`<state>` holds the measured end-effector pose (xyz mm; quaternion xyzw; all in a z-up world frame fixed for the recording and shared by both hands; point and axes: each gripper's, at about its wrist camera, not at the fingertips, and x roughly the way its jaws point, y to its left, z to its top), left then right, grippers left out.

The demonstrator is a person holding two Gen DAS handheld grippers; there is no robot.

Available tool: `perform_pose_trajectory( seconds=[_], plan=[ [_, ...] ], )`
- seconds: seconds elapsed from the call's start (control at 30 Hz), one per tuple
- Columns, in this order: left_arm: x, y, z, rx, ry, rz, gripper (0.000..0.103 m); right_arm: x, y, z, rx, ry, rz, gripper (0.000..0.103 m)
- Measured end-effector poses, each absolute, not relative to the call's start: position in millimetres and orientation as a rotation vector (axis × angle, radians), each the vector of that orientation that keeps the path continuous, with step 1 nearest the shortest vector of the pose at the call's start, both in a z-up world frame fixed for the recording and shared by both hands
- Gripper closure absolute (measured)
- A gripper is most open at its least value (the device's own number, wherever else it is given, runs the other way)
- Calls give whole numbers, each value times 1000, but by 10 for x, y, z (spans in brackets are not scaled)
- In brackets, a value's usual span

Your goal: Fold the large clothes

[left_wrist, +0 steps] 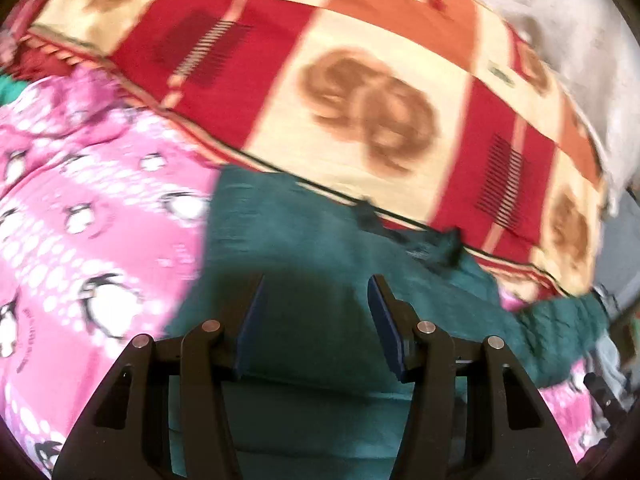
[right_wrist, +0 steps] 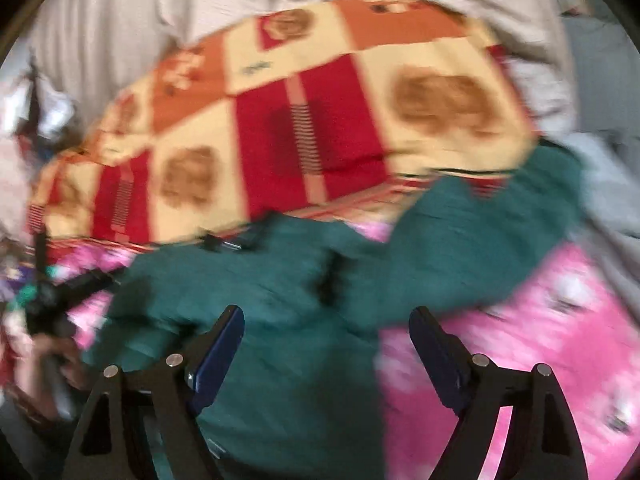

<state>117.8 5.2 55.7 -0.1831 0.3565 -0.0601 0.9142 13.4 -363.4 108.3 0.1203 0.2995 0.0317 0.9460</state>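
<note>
A dark green garment (left_wrist: pixel 304 248) lies spread on a pink penguin-print cover (left_wrist: pixel 80 216). My left gripper (left_wrist: pixel 316 284) hovers over the garment's middle, its blue-padded jaws apart with nothing between them. In the right wrist view the same green garment (right_wrist: pixel 288 288) stretches from the lower middle up to the right, one part reaching toward the upper right. My right gripper (right_wrist: pixel 326 316) stands open wide above it, empty. Small dark details, perhaps buttons or a zip, sit on the cloth near its far edge (right_wrist: pixel 332 276). Both views are motion-blurred.
A red, cream and orange patterned blanket (left_wrist: pixel 360 92) lies beyond the garment, also seen in the right wrist view (right_wrist: pixel 304 112). A pale cloth (right_wrist: pixel 120 20) lies behind it. At the left edge of the right wrist view a hand (right_wrist: pixel 48 364) holds the other gripper.
</note>
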Motion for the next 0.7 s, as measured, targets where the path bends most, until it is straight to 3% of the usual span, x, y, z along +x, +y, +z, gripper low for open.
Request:
perform_pose_trajectory(
  seconds=[0.07, 0.3, 0.4, 0.47, 0.7],
  plan=[
    [1253, 127, 508, -370, 752, -53, 52, 466, -3549, 960, 214, 636, 99, 33],
    [1497, 176, 416, -434, 805, -57, 52, 1231, -3525, 406, 211, 801, 57, 52],
    [1574, 172, 323, -414, 850, -30, 51, 1340, -3488, 286, 188, 856, 71, 70],
    [1574, 171, 286, -404, 869, -33, 51, 1341, -3506, 263, 181, 867, 60, 91],
    [1531, 144, 302, -417, 865, -70, 51, 1219, -3714, 324, 209, 841, 10, 96]
  ],
)
